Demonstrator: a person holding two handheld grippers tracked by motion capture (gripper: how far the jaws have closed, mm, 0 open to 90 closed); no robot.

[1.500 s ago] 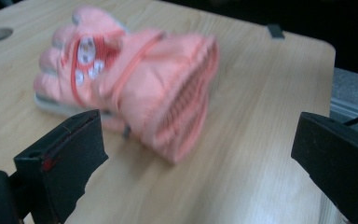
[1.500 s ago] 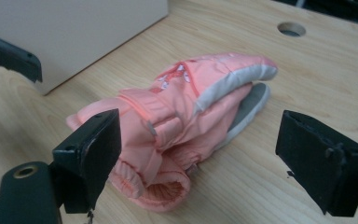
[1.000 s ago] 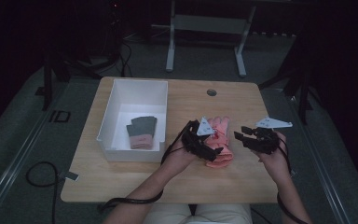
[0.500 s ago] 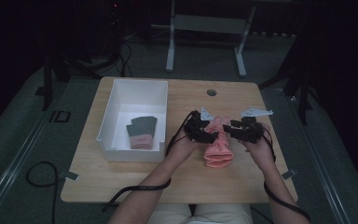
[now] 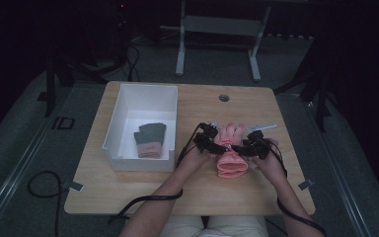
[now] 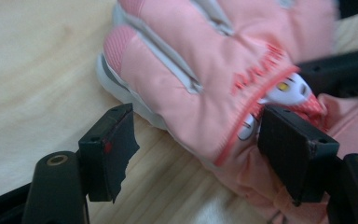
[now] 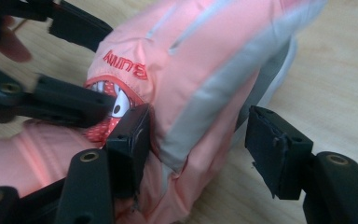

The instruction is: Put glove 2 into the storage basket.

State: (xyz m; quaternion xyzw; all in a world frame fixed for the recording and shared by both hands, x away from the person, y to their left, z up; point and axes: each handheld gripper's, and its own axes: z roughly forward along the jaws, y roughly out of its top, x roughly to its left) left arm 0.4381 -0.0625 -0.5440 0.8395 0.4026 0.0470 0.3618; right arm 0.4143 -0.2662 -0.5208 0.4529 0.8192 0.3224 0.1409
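Currently your left claw (image 5: 216, 143) and right claw (image 5: 242, 146) flank the pink glove (image 5: 231, 157) on the tabletop (image 5: 187, 187), both part-open, just widening, gripping nothing. Glove's long axis runs toward you; both claws sit equally near.

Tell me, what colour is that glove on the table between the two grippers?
Pink, with grey trim on the glove; the left gripper view shows it best.

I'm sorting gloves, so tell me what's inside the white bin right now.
The white bin holds a dark grey glove with a pink cuff, lying flat on its floor. Whether a second glove lies beneath it cannot be seen.
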